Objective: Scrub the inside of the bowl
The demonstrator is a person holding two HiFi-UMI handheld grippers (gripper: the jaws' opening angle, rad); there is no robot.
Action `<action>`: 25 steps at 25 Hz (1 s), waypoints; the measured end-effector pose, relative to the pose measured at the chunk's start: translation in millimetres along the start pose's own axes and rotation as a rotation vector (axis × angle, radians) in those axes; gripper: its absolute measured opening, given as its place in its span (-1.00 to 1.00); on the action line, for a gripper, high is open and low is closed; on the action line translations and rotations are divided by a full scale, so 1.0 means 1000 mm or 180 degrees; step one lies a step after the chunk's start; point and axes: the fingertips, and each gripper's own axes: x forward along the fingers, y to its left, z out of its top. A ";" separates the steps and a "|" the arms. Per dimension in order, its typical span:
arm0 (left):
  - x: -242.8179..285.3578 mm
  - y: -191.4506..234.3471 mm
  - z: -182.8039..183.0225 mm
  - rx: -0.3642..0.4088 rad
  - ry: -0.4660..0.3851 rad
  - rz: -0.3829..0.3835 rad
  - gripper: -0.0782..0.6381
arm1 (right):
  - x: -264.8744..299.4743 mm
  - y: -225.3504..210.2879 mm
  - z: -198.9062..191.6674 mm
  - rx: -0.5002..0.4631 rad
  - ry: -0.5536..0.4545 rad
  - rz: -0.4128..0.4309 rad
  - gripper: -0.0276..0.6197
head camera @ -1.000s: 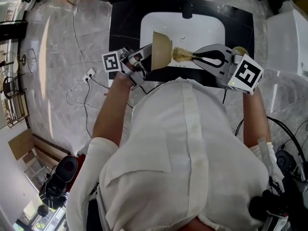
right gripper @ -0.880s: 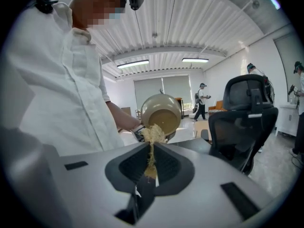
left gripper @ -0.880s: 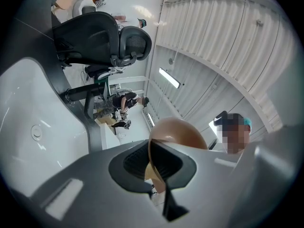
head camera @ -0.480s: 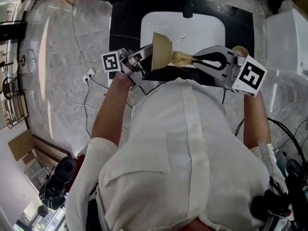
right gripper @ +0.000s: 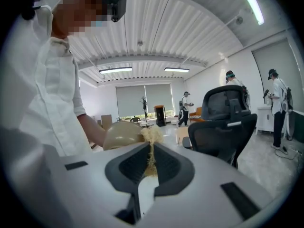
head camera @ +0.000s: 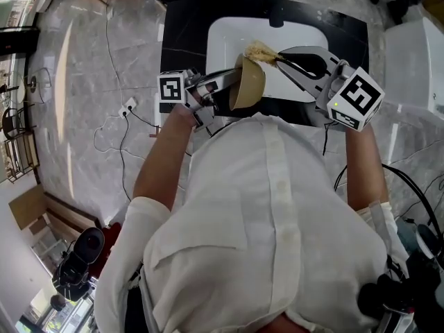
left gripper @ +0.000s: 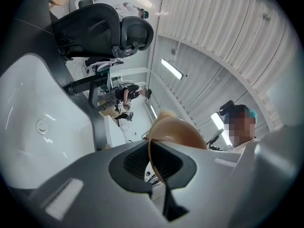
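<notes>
Head view first: the left gripper [head camera: 230,89] comes in from the left with its jaws clamped on the rim of the tan bowl [head camera: 248,82], which is up off the surface and tipped on its side, over the front edge of the white sink [head camera: 229,33] set in the dark surface [head camera: 180,33]. From the right comes the right gripper [head camera: 279,56], carrying a straw-coloured scrubber [head camera: 260,49], and that tuft sits right at the bowl's upper edge, touching it. Over to the left gripper view: the jaws [left gripper: 153,151] are closed tight on the thin rim, the bowl's [left gripper: 176,129] rounded wall bulges beyond them, and the sink basin [left gripper: 38,108] spreads out to the left beneath a black office chair [left gripper: 99,30]. Right gripper view now: the jaws [right gripper: 151,158] are pinched on the scrubber [right gripper: 151,136], its fibres poke out past the tips against the bowl [right gripper: 121,134], and another black chair [right gripper: 228,113] stands off to the right.
</notes>
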 end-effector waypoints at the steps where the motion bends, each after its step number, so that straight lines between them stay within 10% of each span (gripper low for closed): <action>1: 0.000 0.001 -0.001 -0.0009 0.0014 0.0019 -0.74 | 0.003 0.002 0.003 -0.0009 -0.0025 0.0018 -0.84; 13: -0.031 0.018 0.025 -0.0168 -0.0345 0.0257 -0.74 | 0.028 0.051 0.026 0.0008 -0.0384 0.0524 -0.84; 25: -0.057 0.003 0.054 -0.0454 -0.0716 -0.0016 -0.74 | 0.073 0.100 0.003 -0.0039 -0.0200 0.1012 -0.84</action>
